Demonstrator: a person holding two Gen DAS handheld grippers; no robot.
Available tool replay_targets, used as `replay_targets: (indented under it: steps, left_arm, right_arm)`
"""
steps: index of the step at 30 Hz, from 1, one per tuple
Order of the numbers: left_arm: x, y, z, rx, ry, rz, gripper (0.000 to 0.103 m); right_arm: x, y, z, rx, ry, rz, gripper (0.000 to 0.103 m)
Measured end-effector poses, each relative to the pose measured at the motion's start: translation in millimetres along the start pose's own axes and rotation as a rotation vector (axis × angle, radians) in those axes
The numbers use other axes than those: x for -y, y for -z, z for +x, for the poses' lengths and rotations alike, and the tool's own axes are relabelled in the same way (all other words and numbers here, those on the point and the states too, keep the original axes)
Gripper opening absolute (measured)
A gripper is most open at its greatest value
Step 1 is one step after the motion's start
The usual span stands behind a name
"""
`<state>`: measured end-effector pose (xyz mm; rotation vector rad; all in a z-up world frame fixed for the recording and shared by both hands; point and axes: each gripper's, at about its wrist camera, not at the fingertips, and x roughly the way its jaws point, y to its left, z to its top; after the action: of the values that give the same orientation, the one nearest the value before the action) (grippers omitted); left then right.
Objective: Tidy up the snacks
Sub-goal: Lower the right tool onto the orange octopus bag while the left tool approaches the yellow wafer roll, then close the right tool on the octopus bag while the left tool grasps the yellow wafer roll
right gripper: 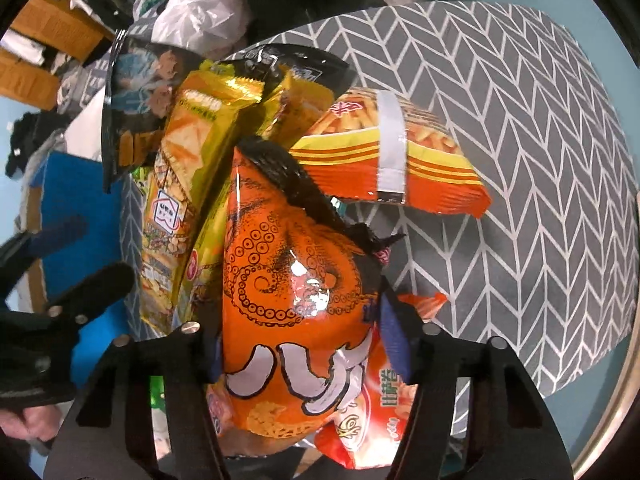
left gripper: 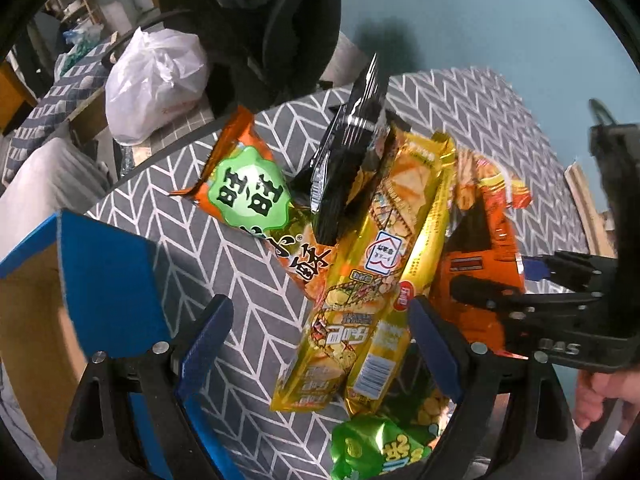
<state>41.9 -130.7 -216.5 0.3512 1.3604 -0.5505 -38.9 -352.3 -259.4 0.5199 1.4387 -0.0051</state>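
Left wrist cam: left hand-held gripper is spread wide, gold cracker packs lying between its fingers on the desk, blue box beside.

Right wrist cam: right hand-held gripper is clamped on the orange octopus bag atop the pile.

Your left gripper stands with jaws apart over the herringbone tablecloth, two gold snack packs lying between its blue fingers. Beyond them lean an orange bag with a green badge and a black packet. The blue box sits left; your right gripper touches an orange bag.
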Motion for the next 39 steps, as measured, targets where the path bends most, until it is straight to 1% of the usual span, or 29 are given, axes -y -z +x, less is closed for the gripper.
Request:
replay_targets:
  steps: [4,7,11,14,16,17,19,21,24,26,28,29,30,31,32,33,34,37,39]
  left_arm:
    - [0,-4,14,-0.031,-0.002,0.01,0.09]
    - [5,-6,21,-0.046,-0.006,0.032,0.09]
    - [6,-8,32,-0.071,-0.017,0.049,0.089]
    - [4,-13,38,-0.078,0.019,0.041,0.087]
    - [2,-16,39,-0.079,0.039,0.037,0.08]
    - [2,-18,40,-0.082,0.053,0.039,0.078]
    - [-1,-21,41,-0.077,0.073,0.04,0.07]
    - [-2,-22,42,-0.081,0.086,0.024,0.067]
    - [-5,-23,44,-0.084,0.111,-0.014,0.067]
    - [-10,-22,45,-0.083,0.126,-0.041,0.069]
    - [-11,-18,45,-0.084,0.149,-0.062,0.069]
    - [-12,-17,44,-0.084,0.162,-0.066,0.066]
    - [-14,-16,44,-0.081,0.188,-0.069,0.056]
    - [-15,-16,43,-0.082,0.206,-0.07,0.05]
    - [-15,-16,42,-0.082,0.204,-0.069,0.047]
    - [-14,-16,40,-0.083,0.193,-0.062,0.039]
    - [-13,-16,39,-0.085,0.174,-0.046,0.034]
    - [-8,-12,40,-0.111,0.16,-0.019,0.03]
    - [-6,-8,36,-0.094,0.141,-0.004,0.025]
  right_arm:
    - [16,-1,-16,0.008,-0.034,0.008,0.059]
    - [32,-1,-33,0.024,-0.039,0.002,0.058]
    - [44,-1,-47,0.024,-0.06,0.023,0.058]
    - [40,-2,-53,0.02,-0.069,0.019,0.058]
    - [39,0,-50,0.019,-0.069,0.007,0.058]
    - [39,0,-52,0.018,-0.069,0.003,0.058]
    - [39,2,-54,0.021,-0.069,-0.005,0.058]
    - [41,3,-53,0.022,-0.07,-0.005,0.058]
    - [46,-1,-52,0.021,-0.075,0.015,0.058]
    - [44,5,-47,0.013,-0.085,0.026,0.058]
    - [39,6,-44,0.006,-0.089,0.028,0.058]
    - [37,8,-43,0.004,-0.091,0.025,0.058]
    - [31,10,-42,0.003,-0.094,0.023,0.058]
    - [27,8,-41,0.003,-0.096,0.02,0.057]
    - [25,6,-40,0.002,-0.095,0.017,0.057]
    - [21,6,-39,0.003,-0.096,0.017,0.056]
    - [17,5,-38,0.002,-0.097,0.016,0.055]
    - [11,5,-38,0.004,-0.103,0.007,0.053]
    - [3,4,-37,0.007,-0.104,-0.003,0.052]
